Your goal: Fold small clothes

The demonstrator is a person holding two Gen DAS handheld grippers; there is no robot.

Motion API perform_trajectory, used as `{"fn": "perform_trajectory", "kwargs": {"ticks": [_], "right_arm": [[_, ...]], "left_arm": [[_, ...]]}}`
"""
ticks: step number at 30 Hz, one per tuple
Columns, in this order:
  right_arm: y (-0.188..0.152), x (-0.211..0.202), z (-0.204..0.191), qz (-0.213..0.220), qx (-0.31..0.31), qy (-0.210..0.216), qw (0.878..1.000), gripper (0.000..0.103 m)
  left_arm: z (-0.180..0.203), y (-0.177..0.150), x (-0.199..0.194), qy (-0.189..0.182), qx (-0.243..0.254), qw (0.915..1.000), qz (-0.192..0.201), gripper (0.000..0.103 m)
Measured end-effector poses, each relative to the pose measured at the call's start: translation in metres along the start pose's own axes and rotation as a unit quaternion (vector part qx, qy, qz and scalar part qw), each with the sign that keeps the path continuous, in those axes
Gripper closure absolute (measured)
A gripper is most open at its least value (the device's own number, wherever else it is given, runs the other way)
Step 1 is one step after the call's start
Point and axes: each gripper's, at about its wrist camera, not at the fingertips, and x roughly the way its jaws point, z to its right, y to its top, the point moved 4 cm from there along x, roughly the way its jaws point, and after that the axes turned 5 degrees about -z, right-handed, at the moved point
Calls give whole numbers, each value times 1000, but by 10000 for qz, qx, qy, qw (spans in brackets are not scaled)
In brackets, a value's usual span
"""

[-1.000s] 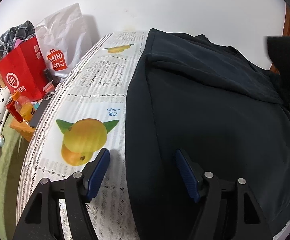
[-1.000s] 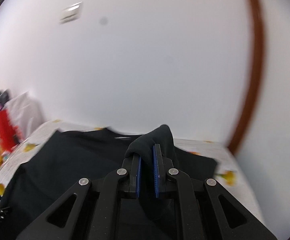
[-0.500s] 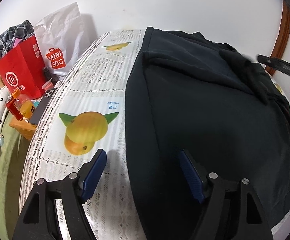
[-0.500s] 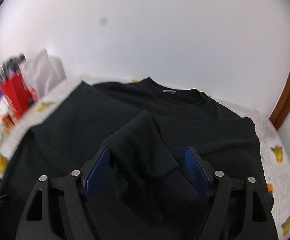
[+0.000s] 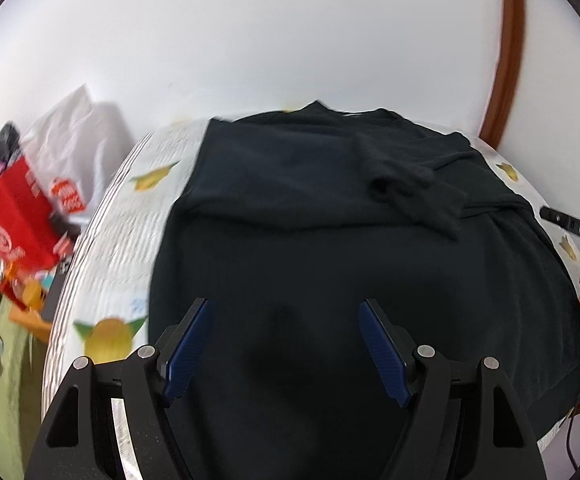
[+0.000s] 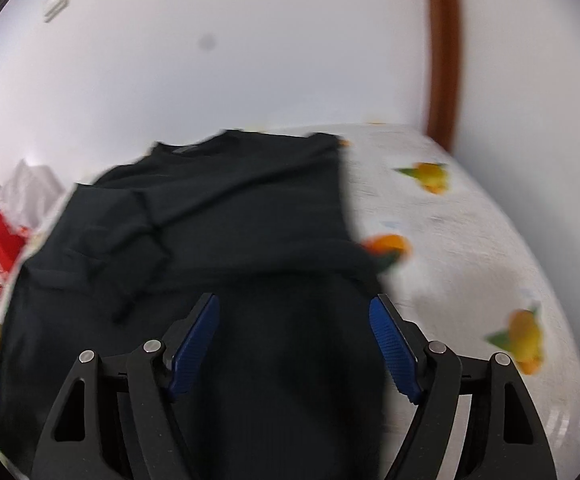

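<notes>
Both hand-held grippers hang empty above the garment: the left gripper has its blue pads spread wide over the near hem, and the right gripper is equally agape over the near right part of the cloth. The black sweatshirt lies spread on the fruit-print tablecloth, collar toward the wall, with one sleeve already laid across the chest. It looks soft and limp, fairly thick — it should drape and sag instead of holding any shape, and a single-layer pinch could slip. The hem corners or side seams near each gripper seem the best places to take hold, though blur makes it hard to tell exactly where the hem edge runs.
</notes>
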Motion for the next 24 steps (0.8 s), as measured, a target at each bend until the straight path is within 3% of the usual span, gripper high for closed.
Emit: {"fn": "perform_trajectory", "kwargs": {"ticks": [3, 6, 11, 24], "right_arm": [[-11, 3, 22, -168, -61, -222, 9996, 29], [-21, 12, 38, -355, -125, -408, 9985, 41], [-32, 23, 56, -428, 173, -40, 9989, 43], [-36, 33, 62, -437, 341, 54, 9984, 43]], "left_arm": [[22, 10, 2, -145, 90, 9998, -52, 32], [44, 21, 5, -114, 301, 9995, -40, 32], [84, 36, 17, -95, 736, 9971, -144, 30], [156, 63, 60, -172, 1345, 9904, -275, 30]]}}
